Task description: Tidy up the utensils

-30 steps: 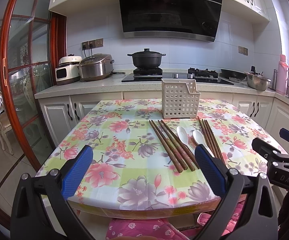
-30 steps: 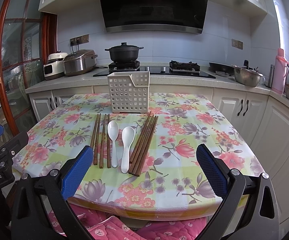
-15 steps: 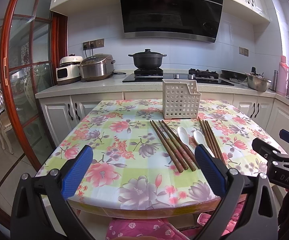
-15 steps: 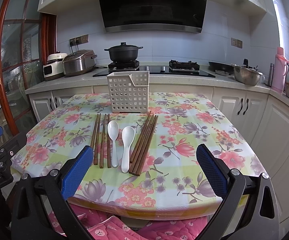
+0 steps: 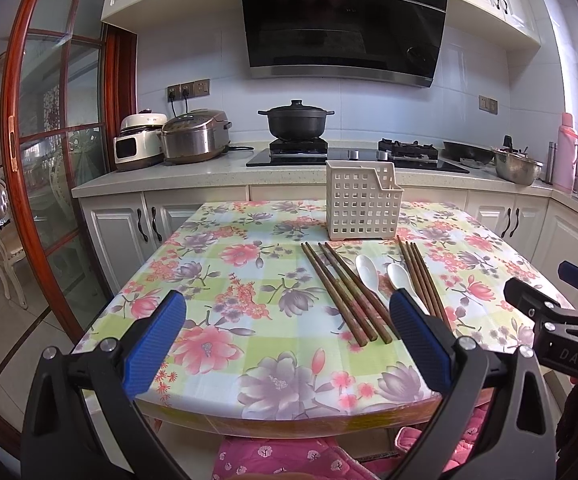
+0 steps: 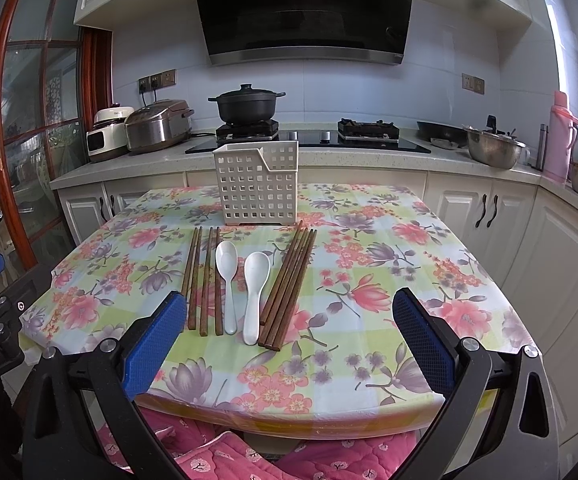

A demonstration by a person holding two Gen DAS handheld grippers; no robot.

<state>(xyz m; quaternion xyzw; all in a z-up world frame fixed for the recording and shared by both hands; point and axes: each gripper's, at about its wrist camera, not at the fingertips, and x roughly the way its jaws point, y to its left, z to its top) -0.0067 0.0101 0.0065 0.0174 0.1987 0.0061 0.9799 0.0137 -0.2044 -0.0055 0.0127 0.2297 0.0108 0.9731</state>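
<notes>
Since basically nothing has moved on the table (image 6: 429,280) over the last sec, the task looks like it hasn't really started yet. Compared w/ the earlier frames the left view has only drifted a tiny bit, and the right view looks pretty much identical, so prob the person is just lining up.

Left hand-held gripper (image 5: 287,334) is spread wide, nothing between its blue pads, hanging over the near edge of the table. Right hand-held gripper (image 6: 289,334) same deal: wide open, empty, also at the near edge.

Utensils are all lying flat in a row in front of the white basket (image 6: 257,184), which stands upright toward the far side of the table and, as far as can be seen, has nothing in it. From the right view: left chopsticks (image 6: 205,276), then two white spoons (image 6: 241,280) side by side, then right chopsticks (image 6: 289,284), a tighter bundle angled a bit. None of them touch either gripper.

So imo zero progress so far, everything's still to be put into the basket. Thin sticks flat on a slick tablecloth could be fiddly to pinch, fwiw.
</notes>
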